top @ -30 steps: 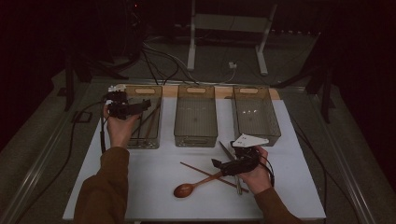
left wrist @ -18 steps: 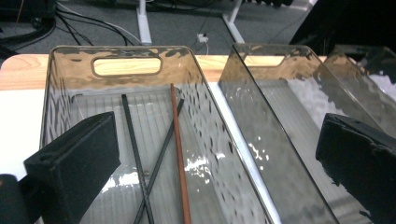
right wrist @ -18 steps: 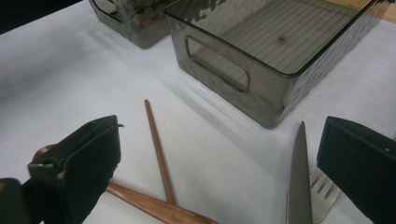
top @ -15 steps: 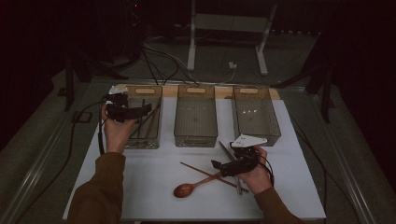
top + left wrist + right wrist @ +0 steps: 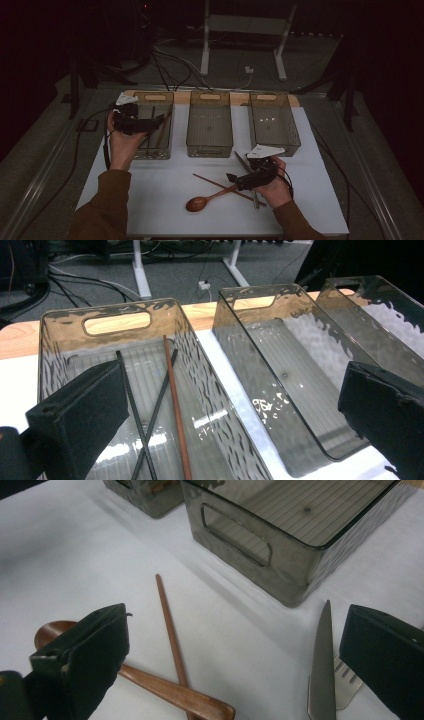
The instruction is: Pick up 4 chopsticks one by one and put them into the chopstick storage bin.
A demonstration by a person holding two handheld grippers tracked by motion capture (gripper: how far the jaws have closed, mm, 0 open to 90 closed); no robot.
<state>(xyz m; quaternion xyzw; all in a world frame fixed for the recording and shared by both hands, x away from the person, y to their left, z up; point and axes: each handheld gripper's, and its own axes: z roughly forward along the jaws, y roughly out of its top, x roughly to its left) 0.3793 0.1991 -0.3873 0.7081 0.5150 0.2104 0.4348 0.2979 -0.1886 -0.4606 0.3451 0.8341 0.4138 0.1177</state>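
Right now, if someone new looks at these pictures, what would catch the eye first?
Three smoky clear bins stand in a row at the table's far side; the left bin holds three chopsticks, under the open left claw. Nearer the person, a wooden spoon crosses a brown chopstick on the white mat, with a knife and fork beside them, below the open right claw.

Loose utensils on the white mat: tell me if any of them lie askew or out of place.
Yes. The brown chopstick lies crossed over the wooden spoon handle, and the knife overlaps the fork. All four sit loose beside the right gripper, while three chopsticks already lie in the left bin.
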